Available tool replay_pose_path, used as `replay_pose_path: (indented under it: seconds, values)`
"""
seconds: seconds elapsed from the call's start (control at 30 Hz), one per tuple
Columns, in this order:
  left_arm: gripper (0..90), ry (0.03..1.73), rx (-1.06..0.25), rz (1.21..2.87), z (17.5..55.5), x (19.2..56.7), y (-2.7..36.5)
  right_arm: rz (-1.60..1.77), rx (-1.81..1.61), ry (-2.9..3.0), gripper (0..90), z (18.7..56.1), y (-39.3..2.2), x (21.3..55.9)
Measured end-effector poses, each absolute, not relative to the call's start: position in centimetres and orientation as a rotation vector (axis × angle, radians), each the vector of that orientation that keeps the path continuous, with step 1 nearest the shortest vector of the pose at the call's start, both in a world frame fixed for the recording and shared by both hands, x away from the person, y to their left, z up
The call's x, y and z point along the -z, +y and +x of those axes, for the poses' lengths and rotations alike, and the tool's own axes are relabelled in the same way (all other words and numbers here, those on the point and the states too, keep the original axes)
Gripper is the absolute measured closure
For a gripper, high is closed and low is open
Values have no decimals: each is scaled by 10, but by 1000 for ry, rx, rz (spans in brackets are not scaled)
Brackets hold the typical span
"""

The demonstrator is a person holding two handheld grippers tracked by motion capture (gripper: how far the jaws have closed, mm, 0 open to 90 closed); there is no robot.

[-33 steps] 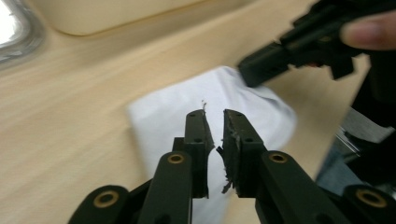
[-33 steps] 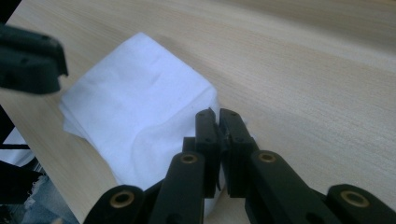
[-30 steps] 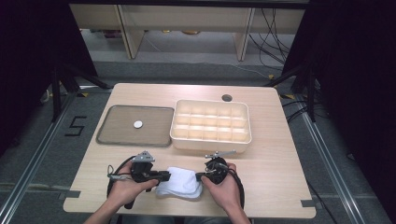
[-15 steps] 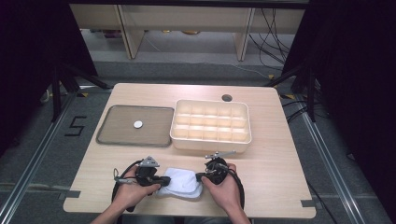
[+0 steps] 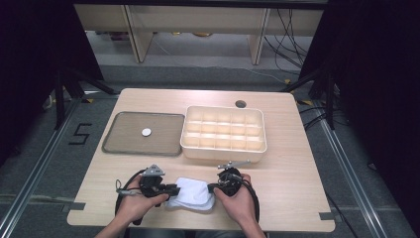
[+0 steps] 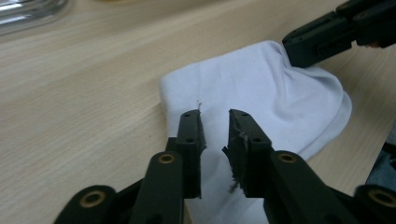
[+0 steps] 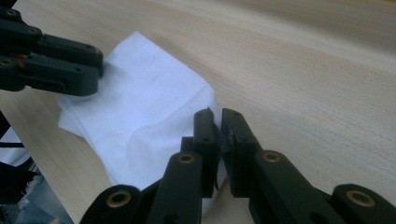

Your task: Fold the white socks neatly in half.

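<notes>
A folded white cloth (image 5: pixel 192 194) lies near the table's front edge, between my two grippers. My left gripper (image 5: pixel 171 190) is at the cloth's left end. In the left gripper view its jaws (image 6: pixel 215 126) stand apart over the cloth (image 6: pixel 266 88); they have just been opening and grip nothing. My right gripper (image 5: pixel 213 187) is at the cloth's right end. In the right gripper view its jaws (image 7: pixel 218 122) are nearly together with the edge of the cloth (image 7: pixel 149 107) pinched between them. They have just eased open a little.
A cream compartment box (image 5: pixel 223 151) stands behind the cloth at mid-table. Left of the box lies a flat grey tray (image 5: pixel 124 144) with a small white disc (image 5: pixel 146 132) on it. A round cable hole (image 5: pixel 240 104) is near the far edge.
My left hand has shifted slightly right, towards the cloth. The cloth and my right hand have stayed where they were.
</notes>
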State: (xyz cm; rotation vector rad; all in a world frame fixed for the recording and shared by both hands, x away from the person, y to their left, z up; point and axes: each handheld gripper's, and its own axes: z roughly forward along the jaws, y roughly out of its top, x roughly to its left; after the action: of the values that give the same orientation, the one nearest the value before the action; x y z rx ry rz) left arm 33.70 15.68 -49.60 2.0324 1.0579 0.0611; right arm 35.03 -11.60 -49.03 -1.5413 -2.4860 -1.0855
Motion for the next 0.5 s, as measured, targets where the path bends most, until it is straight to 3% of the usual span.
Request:
replay_pose_path:
  seconds: [0.3, 0.5]
  values:
    - [518, 1145, -72, 1954, 340, 495, 175, -1503, 1117, -2526, 771, 351, -118, 484]
    - [444, 1152, -76, 1956, 343, 497, 173, -1519, 1157, -2520, 733, 351, -120, 475]
